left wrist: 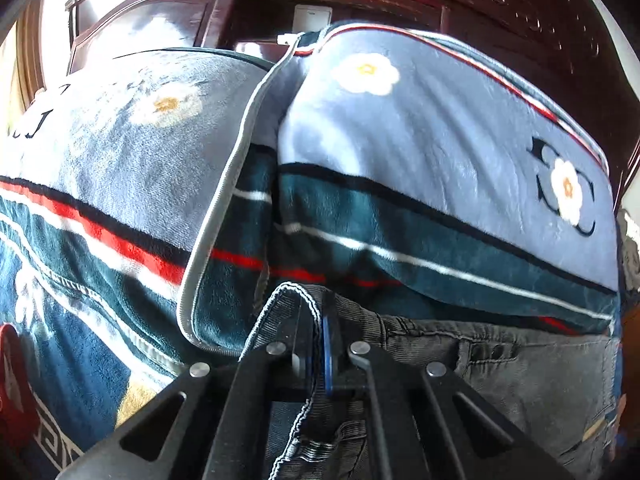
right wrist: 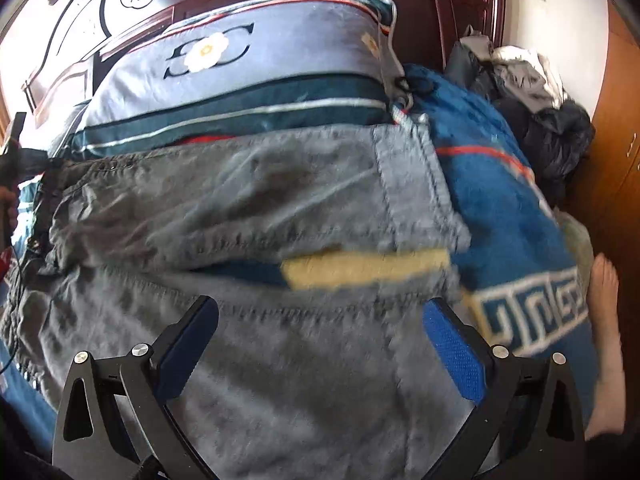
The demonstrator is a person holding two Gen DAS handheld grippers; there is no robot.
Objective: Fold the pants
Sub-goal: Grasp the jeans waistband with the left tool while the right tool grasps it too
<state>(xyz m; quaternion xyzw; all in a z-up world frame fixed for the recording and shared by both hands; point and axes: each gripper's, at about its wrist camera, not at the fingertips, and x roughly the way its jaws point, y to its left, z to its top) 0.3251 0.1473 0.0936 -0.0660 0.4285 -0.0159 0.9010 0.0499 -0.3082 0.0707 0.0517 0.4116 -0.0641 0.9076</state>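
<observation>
The grey jeans (right wrist: 248,216) lie spread across the bed, their denim rumpled and slack, with the stitched waistband and a belt loop showing in the left wrist view and a hemmed edge running down at the right of the right wrist view, where a strip of the bedding shows through a gap between two layers. The left gripper (left wrist: 316,356) has its fingers pressed nearly together on a bunched hem or band edge of the jeans, a thick ridged seam curling up over the tips. The right gripper (right wrist: 320,344) hovers over the flat cloth with its blue-padded fingers (right wrist: 452,354) spread wide and nothing between them; whether they touch the fabric I cannot tell. As a judgement, this denim is fairly heavy and soft enough to sag, yet its seams and waistband are stiff and give the firmest bite, so the free fingers would do best to pinch a doubled seam or the hem rather than a single flat layer, which would likely slip or drag. Beyond the jeans, two plush floral pillows (left wrist: 440,140) lean against the dark carved headboard (left wrist: 520,4), the blue patterned blanket (right wrist: 500,208) covers the bed, and a heap of dark clothes (right wrist: 536,96) sits to the right.
</observation>
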